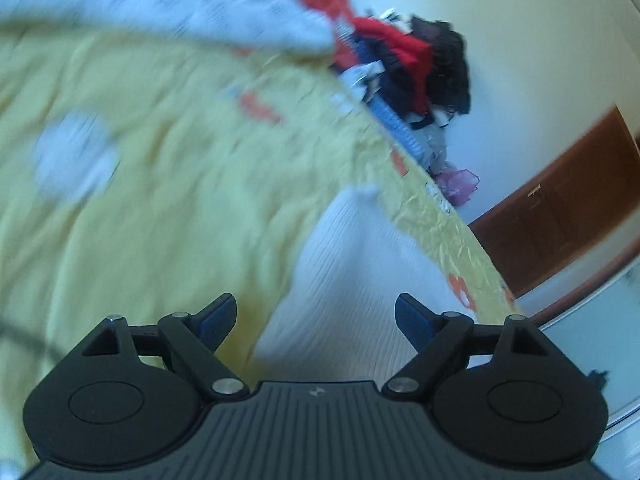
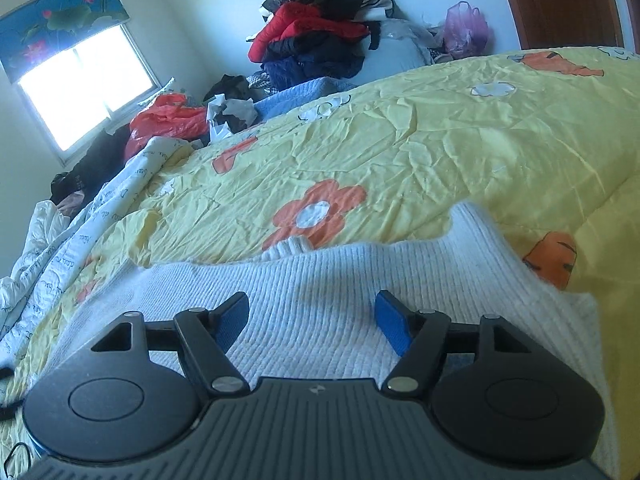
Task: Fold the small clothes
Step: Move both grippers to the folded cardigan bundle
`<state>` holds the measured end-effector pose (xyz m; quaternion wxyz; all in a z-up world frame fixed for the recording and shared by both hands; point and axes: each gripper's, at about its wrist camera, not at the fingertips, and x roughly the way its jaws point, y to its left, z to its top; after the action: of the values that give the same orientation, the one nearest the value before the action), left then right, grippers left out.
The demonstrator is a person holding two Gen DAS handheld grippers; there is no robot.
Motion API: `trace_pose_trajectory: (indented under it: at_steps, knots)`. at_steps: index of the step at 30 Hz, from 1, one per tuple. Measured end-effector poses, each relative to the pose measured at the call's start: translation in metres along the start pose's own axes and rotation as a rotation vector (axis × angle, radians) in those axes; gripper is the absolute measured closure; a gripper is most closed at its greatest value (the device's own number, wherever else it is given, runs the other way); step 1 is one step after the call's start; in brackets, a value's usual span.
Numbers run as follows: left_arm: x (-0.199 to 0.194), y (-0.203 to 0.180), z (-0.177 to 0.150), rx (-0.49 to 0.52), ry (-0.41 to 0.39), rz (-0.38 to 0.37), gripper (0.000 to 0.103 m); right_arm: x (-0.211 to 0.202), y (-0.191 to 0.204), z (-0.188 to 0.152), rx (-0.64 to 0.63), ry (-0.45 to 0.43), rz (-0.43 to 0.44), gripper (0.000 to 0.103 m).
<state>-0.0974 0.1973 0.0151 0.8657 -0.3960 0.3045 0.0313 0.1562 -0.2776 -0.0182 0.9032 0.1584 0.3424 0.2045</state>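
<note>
A white ribbed knit garment (image 2: 340, 280) is spread flat on the yellow flowered bedspread (image 2: 460, 140). The right gripper (image 2: 312, 322) is held directly over it, jaws open and empty. The left gripper (image 1: 314, 320), equally open and empty, is seen above the garment's narrower end, whose length runs away from the jaws towards the clothes pile (image 2: 320, 32) by the wall

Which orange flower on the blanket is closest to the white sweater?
The whole orange flower with the white middle, just beyond the white sweater. The sweater's top edge reaches its lowest petals; the other orange flower lies farther up the yellow blanket.
</note>
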Motion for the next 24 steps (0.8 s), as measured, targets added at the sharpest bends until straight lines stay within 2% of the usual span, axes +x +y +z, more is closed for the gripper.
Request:
trace_pose_trajectory:
  at_steps: [3,6,10,13,15,16,18,20,22,24]
  knots:
    - [0.004,0.014,-0.005,-0.106,0.056,-0.044,0.016,0.0,0.0,-0.001,0.001,-0.002,-0.002,0.03]
    - [0.011,0.019,-0.006,-0.222,0.067,-0.094,0.016,-0.002,0.0,-0.002,0.006,-0.007,-0.002,0.03]
    - [0.019,0.007,-0.01,-0.208,0.076,-0.086,0.017,-0.005,-0.001,-0.003,0.02,-0.016,0.001,0.03]
    - [0.022,-0.002,-0.013,-0.17,0.039,-0.048,0.018,-0.005,-0.003,-0.003,0.025,-0.017,0.005,0.03]
    - [0.026,-0.008,-0.014,-0.144,0.011,-0.006,0.034,-0.005,-0.003,-0.003,0.022,-0.016,0.002,0.03]
    - [0.028,-0.011,-0.015,-0.127,0.003,0.02,0.038,-0.005,-0.002,-0.003,0.017,-0.014,-0.001,0.029]
    - [0.031,-0.015,-0.013,-0.097,0.002,0.062,0.057,-0.005,-0.001,-0.003,0.002,-0.009,-0.006,0.028]
    - [0.032,-0.011,-0.01,-0.106,0.011,0.075,0.065,-0.005,0.002,-0.003,-0.014,-0.004,-0.013,0.027]
    - [0.031,-0.009,-0.009,-0.119,0.017,0.066,0.068,-0.004,0.005,-0.003,-0.028,0.002,-0.022,0.027]
    - [0.027,-0.015,-0.011,-0.081,0.004,0.075,0.07,-0.003,0.009,-0.001,-0.044,0.012,-0.046,0.027]
